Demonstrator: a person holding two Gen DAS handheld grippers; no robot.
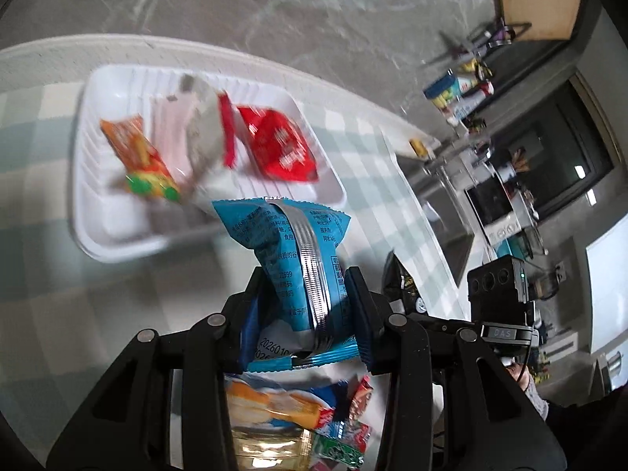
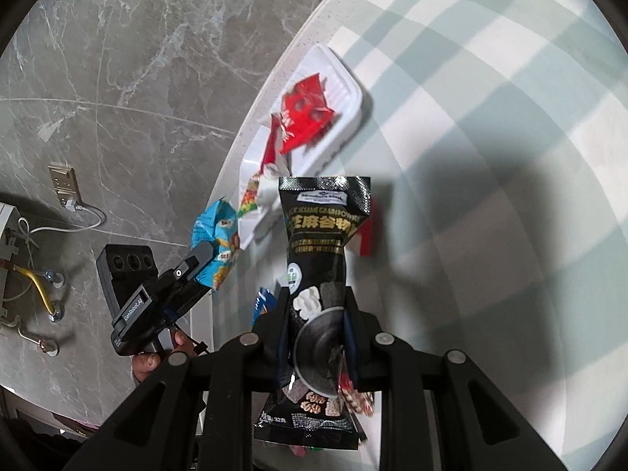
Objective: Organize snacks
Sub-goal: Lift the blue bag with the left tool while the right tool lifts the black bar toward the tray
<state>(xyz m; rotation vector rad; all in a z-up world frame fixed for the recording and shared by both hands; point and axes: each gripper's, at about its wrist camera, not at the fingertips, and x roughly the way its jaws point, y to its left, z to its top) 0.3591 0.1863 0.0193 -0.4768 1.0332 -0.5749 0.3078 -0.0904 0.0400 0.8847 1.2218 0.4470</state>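
My left gripper (image 1: 304,286) is shut on a blue snack packet (image 1: 298,251), held upright with its silver seam facing the camera, just in front of a white ribbed tray (image 1: 117,219). In the tray lie an orange packet (image 1: 139,157), a pale pink and white packet (image 1: 192,129) and a red packet (image 1: 280,145). My right gripper (image 2: 316,306) is shut on a black sesame powder packet (image 2: 320,243), lifted above the table. From the right wrist view the tray (image 2: 345,90) with the red packet (image 2: 304,112) lies beyond, and the left gripper (image 2: 198,265) with the blue packet (image 2: 216,235) is at the left.
The table wears a pale green checked cloth (image 2: 490,117); its rounded edge (image 2: 251,117) borders a grey marble floor. More loose snack packets (image 1: 298,416) lie under the left gripper. Shelves with clutter (image 1: 490,149) stand at the right. A hand (image 2: 157,357) holds the left gripper's handle.
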